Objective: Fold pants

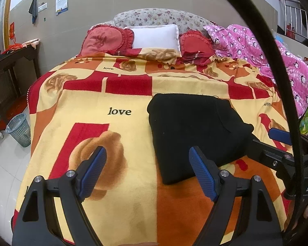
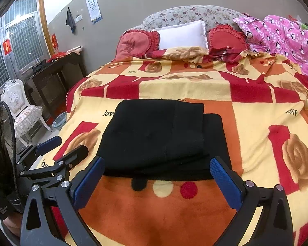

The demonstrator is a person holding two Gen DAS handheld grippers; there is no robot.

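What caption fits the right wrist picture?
Open right claw hovers before folded black pants on a rose-patterned blanket.

Bed blanket (image 2: 256, 110) (yellow, red, orange), folded black pants (image 2: 154, 137) on it, pillows (image 2: 182, 34) at head

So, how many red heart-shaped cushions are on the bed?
2. One red cushion lies left of the white pillow, the other red cushion lies right of it. More may be hidden under the pink quilt.

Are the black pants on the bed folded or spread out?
Folded. The black pants lie as a compact, layered rectangle on the blanket, with stacked edges visible at the near side.
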